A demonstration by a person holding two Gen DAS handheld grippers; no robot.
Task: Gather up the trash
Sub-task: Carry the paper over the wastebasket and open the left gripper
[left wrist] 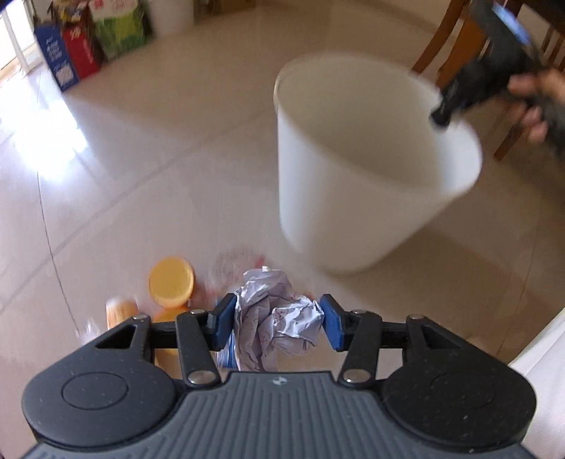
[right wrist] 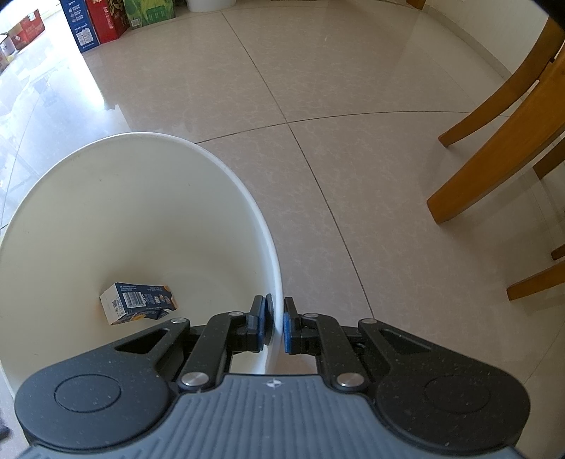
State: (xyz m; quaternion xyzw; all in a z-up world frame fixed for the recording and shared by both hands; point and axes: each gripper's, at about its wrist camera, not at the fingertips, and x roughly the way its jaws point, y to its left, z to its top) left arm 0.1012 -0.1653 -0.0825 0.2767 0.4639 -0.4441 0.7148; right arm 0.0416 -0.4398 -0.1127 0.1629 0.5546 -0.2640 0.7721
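A crumpled paper ball point(left wrist: 279, 317) is held clamped between the blue pads of the left gripper point(left wrist: 279, 319), nearest the lens; its creased white sheet, marked with reddish print, is squeezed on both sides so that it can be carried. Just beyond and to the left, an orange round lid or cup point(left wrist: 171, 281) and other blurred litter are seen on the glossy tiled floor point(left wrist: 141, 159); their exact nature cannot be told.

Further off to the right, a smooth white plastic bin point(left wrist: 353, 197) is seen, tapered and open-topped. Its thin rim is pinched by the right gripper point(right wrist: 278, 323), one finger inside the wall and one outside, closed on it. The bin is judged to be steadied, perhaps tilted, towards the paper so that the drop is short.

A small blue printed carton point(right wrist: 137, 302) lies on its side at the bin's bottom. The person's hand point(left wrist: 529, 102) is visible on the right tool.

At the far side, wooden chair legs point(right wrist: 494, 151) stand to the right, and coloured cardboard boxes point(right wrist: 95, 21) stand at the far left.
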